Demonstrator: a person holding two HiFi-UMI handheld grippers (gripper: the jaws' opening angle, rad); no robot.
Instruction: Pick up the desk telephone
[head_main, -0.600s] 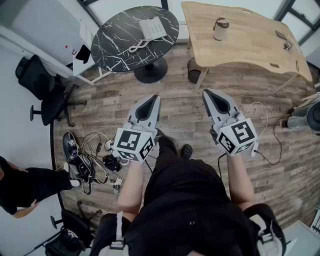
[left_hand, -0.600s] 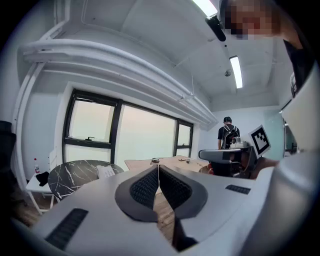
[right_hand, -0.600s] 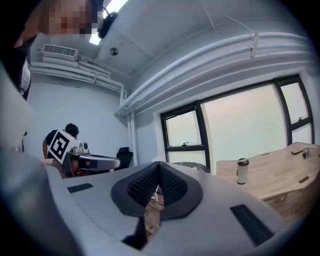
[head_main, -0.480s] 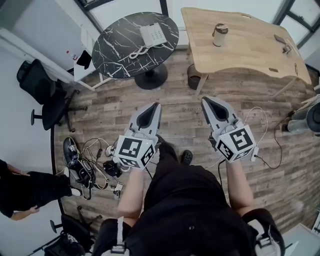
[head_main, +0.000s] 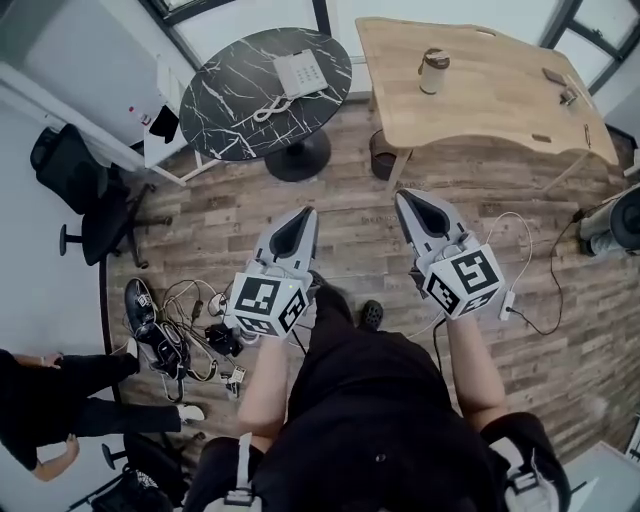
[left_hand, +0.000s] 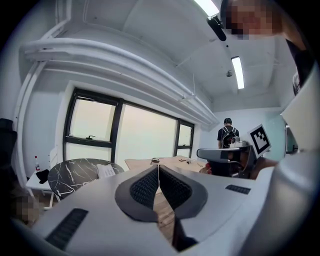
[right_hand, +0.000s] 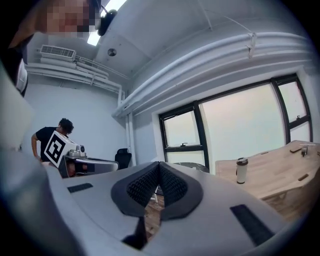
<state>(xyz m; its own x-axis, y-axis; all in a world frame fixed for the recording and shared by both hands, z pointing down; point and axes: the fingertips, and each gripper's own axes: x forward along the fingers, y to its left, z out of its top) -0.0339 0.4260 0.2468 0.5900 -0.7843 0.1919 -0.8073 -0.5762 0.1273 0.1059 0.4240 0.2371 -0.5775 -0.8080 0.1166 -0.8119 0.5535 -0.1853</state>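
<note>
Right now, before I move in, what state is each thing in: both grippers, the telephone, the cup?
Left gripper: shut, empty, in the air.
Right gripper: shut, empty, in the air.
Desk telephone: flat on the round black table, untouched.
Cup: upright, lidded, on the wooden desk.

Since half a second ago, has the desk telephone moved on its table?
No. The desk telephone keeps its place on the far right part of the black table.

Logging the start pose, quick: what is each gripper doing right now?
Left gripper: closed, nothing between the jaws.
Right gripper: closed, nothing between the jaws.
</note>
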